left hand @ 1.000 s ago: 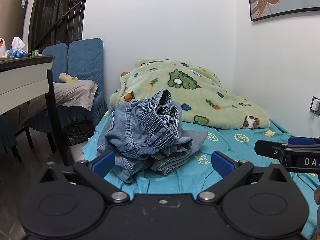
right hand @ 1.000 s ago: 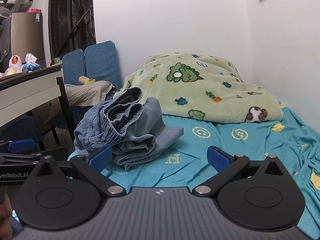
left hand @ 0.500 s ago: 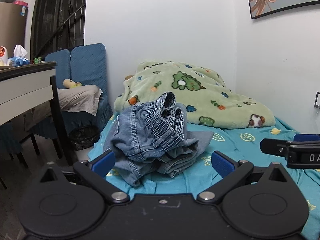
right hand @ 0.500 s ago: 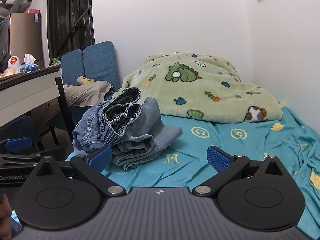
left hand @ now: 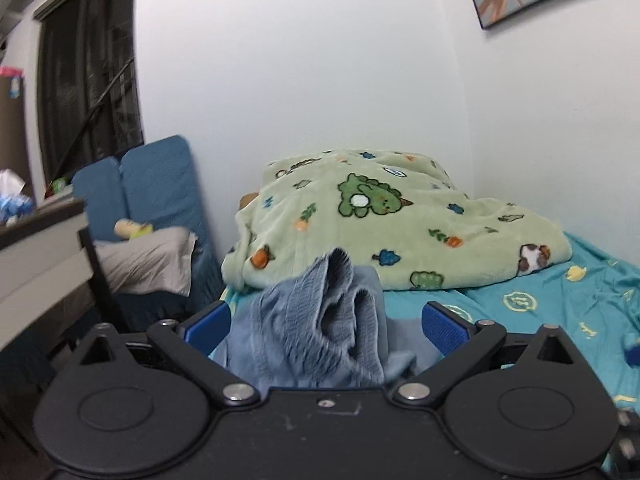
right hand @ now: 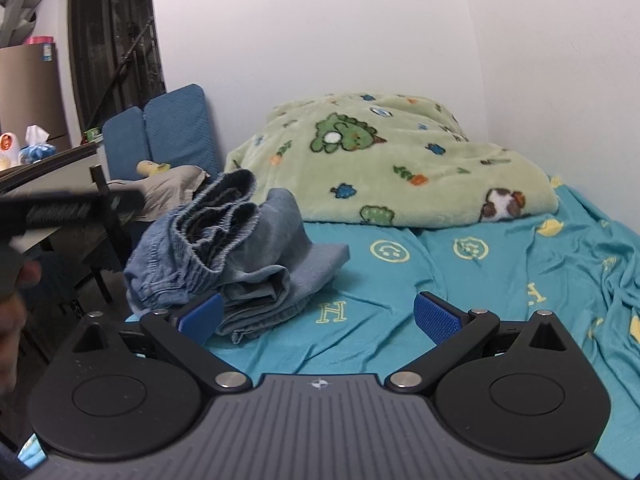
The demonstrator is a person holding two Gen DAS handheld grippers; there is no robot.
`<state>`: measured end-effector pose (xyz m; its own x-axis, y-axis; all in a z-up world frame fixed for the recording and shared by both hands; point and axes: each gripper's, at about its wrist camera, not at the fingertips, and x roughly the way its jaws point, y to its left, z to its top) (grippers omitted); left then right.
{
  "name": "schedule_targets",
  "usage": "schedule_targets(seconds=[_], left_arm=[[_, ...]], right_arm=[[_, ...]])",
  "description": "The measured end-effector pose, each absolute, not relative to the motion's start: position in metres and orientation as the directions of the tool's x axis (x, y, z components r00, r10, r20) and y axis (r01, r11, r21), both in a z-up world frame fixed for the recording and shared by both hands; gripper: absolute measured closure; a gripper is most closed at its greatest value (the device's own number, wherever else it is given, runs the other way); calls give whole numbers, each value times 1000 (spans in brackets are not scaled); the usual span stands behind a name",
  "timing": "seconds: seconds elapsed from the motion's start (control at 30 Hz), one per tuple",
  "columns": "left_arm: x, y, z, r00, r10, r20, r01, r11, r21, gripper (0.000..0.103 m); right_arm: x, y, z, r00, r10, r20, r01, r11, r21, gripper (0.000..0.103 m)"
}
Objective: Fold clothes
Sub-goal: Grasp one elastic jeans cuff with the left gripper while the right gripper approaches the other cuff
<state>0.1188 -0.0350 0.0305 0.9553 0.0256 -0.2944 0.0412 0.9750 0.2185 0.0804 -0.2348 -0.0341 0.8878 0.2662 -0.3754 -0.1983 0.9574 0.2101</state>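
From my left gripper (left hand: 326, 326) I look straight into the denim jeans (left hand: 320, 332): the crumpled heap fills the space between the two blue pads, with the elastic waistband bunched up at the top of the pile. Both fingers are spread wide and neither pad presses on the cloth; the left pad (left hand: 208, 326) sits just beside the denim, and I cannot tell whether it touches. The view is somewhat blurred, so finer detail of the fabric is lost to me.

My right gripper (right hand: 318, 318) is also fully spread and holds nothing. Between its pads I see bare teal bedsheet (right hand: 500, 272) printed with yellow letters and smiley faces. The jeans (right hand: 236, 252) lie ahead and to the left of it, near the left edge of the bed; the lower folded layers of the pile reach down just beside the left pad (right hand: 202, 316), while the right pad (right hand: 436, 318) is well apart from the cloth. In this view the pile shows a ruffled waistband on top and flatter folded legs underneath, one layer jutting to the right.

Behind the jeans a green fleece blanket (right hand: 384, 168) with dinosaur and carrot prints is heaped against the white wall. At the far left of the right view a blurred black bar of the other gripper crosses the edge, with part of a hand (right hand: 16, 300) below it.
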Motion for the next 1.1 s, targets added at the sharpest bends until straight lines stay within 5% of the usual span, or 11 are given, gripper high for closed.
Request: schedule_targets(seconds=[0.5, 0.6, 0.7, 0.77, 0.83, 1.1], left_arm=[[295, -29, -3, 887, 205, -414, -66, 943, 325, 10], [318, -25, -9, 861, 232, -453, -73, 937, 341, 19], [341, -20, -11, 824, 263, -502, -107, 942, 318, 41], [344, -15, -9, 810, 260, -525, -117, 950, 290, 71], [344, -13, -7, 805, 253, -537, -124, 957, 264, 89], [259, 2, 36, 871, 221, -439, -189, 975, 116, 94]], right_arm=[[119, -235, -70, 827, 334, -452, -198, 926, 322, 0], [126, -235, -75, 814, 357, -458, -199, 913, 357, 0], [132, -235, -81, 802, 371, -469, -198, 905, 377, 0], [135, -234, -85, 795, 381, -472, -203, 900, 385, 0], [136, -233, -88, 789, 390, -475, -210, 898, 387, 1], [128, -233, -83, 809, 399, -432, -259, 901, 347, 7]])
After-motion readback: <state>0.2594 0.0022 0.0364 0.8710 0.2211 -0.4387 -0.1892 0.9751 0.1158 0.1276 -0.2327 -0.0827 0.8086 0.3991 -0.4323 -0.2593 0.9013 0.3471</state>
